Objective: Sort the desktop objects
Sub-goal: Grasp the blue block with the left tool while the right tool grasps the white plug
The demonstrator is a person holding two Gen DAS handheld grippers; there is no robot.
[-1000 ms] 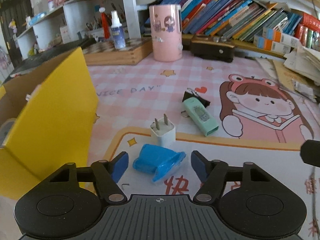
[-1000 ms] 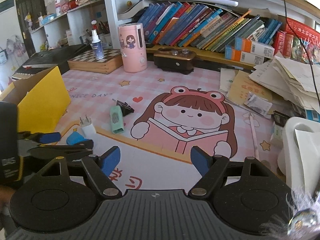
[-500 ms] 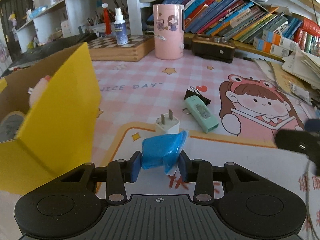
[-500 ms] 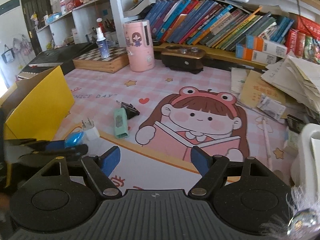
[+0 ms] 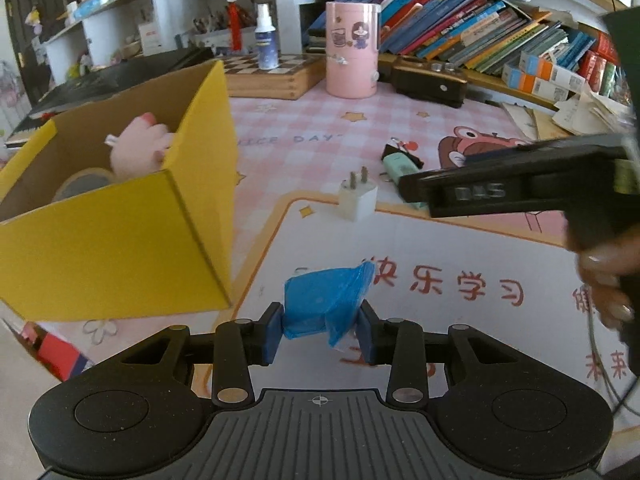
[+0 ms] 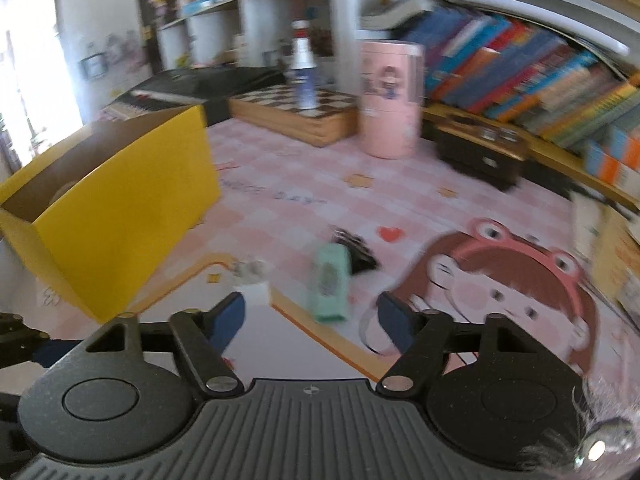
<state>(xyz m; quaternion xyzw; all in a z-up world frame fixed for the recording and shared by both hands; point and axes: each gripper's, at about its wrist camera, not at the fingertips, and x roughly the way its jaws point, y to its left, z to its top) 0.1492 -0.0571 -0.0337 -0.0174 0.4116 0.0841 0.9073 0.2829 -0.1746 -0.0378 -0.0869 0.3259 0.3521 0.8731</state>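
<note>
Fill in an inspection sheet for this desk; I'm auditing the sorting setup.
Surface: pink cartoon mat.
Job's things: blue wad held; white plug, green device and black clip on the mat; yellow box holds a pink toy.
Clutter: pink cup, spray bottle, chessboard, papers.
Grippers: left hand-held gripper shut on the wad; right hand-held gripper closing, nothing between the jaws.
Cables: one, near the hand.
Surroundings: bookshelf.

My left hand-held gripper is clamped, both pads pressing a load, angled downward. My right hand-held gripper points downward, jaws closing with nothing between them.
</note>
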